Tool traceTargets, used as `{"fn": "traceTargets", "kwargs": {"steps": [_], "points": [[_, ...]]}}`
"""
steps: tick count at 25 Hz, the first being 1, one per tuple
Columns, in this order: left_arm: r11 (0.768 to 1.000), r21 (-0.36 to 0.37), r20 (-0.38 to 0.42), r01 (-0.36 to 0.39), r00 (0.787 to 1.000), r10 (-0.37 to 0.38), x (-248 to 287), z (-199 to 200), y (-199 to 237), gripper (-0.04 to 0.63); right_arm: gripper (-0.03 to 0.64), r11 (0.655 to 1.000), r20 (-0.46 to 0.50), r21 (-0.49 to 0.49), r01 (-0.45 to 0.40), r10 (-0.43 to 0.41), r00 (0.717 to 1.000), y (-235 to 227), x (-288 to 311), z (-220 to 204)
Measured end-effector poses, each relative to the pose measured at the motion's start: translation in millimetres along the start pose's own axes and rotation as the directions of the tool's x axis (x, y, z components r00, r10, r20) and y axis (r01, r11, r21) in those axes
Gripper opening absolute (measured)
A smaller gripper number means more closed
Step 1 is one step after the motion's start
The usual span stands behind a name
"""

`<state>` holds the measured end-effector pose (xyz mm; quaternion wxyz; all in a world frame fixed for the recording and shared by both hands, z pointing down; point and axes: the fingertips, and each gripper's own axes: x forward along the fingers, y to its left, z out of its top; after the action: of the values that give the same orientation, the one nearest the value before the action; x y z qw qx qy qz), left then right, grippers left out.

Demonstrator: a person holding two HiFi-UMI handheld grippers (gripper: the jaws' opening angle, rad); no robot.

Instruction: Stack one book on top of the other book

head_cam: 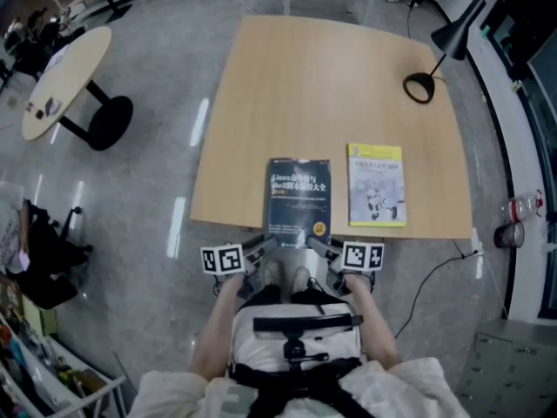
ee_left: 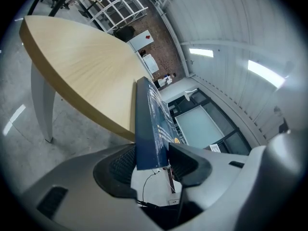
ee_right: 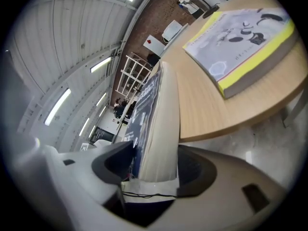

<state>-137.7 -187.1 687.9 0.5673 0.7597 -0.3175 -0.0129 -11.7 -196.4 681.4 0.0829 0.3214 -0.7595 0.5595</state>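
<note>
- jaws of left gripper (head_cam: 264, 246) clamp blue book (head_cam: 298, 194) at near corner, overhanging table (head_cam: 331, 85) edge.
- right gripper (head_cam: 320, 246) jaws sit slack around other corner.
- yellow book (head_cam: 376, 185) lies apart, rightward.

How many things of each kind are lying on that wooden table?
Books: 2 (dark blue book, yellow book)
Desk lamps: 1 (black desk lamp)
Total: 3
</note>
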Motion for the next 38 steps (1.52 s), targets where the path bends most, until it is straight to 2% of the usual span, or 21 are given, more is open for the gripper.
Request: {"fn": "traceTargets", "kwargs": {"steps": [4, 8, 11, 13, 17, 20, 23, 27, 32, 38], "points": [[0.999, -0.023, -0.036, 0.03, 0.999, -0.031, 1, -2, 4, 0.196, 0.278, 1.0, -0.014, 0.017, -0.015, 0.015, 1.0, 0, 2, -1], [0.992, -0.093, -0.099, 0.091, 0.99, -0.1, 4, -4, 6, 0.196, 0.275, 0.999, -0.029, 0.028, -0.029, 0.03, 0.999, 1, 2, -1], [0.988, -0.093, -0.125, 0.12, 0.983, -0.131, 13, -4, 2, 0.196, 0.27, 0.999, -0.023, 0.031, -0.028, 0.028, 0.999, 1, 1, -2], [0.991, -0.067, -0.119, 0.114, 0.985, -0.122, 16, -2, -2, 0.198, 0.259, 0.999, -0.015, 0.016, -0.028, 0.028, 0.999, 2, 1, -1], [0.993, -0.082, -0.097, 0.079, 0.991, -0.087, 15, -5, 0, 0.198, 0.236, 1.0, -0.003, -0.011, -0.021, 0.021, 1.0, 6, 0, 1], [0.997, -0.053, -0.109, 0.051, 0.992, -0.057, 15, -5, -2, 0.198, 0.226, 0.999, 0.01, -0.045, -0.014, 0.014, 1.0, 10, -2, 2], [1.0, 0.012, -0.106, 0.025, 0.994, -0.024, 10, -3, -7, 0.198, 0.225, 0.998, 0.007, -0.062, -0.012, 0.013, 1.0, 13, -1, -3], [0.995, 0.085, -0.102, 0.044, 0.994, -0.035, 8, -3, -15, 0.198, 0.224, 0.996, 0.018, -0.092, -0.01, 0.012, 1.0, 17, -3, -9], [0.991, 0.123, -0.054, 0.055, 0.997, -0.049, 5, 2, -23, 0.205, 0.224, 0.991, 0.038, -0.136, -0.015, 0.02, 0.999, 26, -8, -3], [0.984, 0.16, -0.003, 0.078, 0.997, -0.078, 3, 26, -40, 0.211, 0.225, 0.981, 0.094, -0.191, -0.02, 0.039, 0.995, 45, -12, 17]]}}
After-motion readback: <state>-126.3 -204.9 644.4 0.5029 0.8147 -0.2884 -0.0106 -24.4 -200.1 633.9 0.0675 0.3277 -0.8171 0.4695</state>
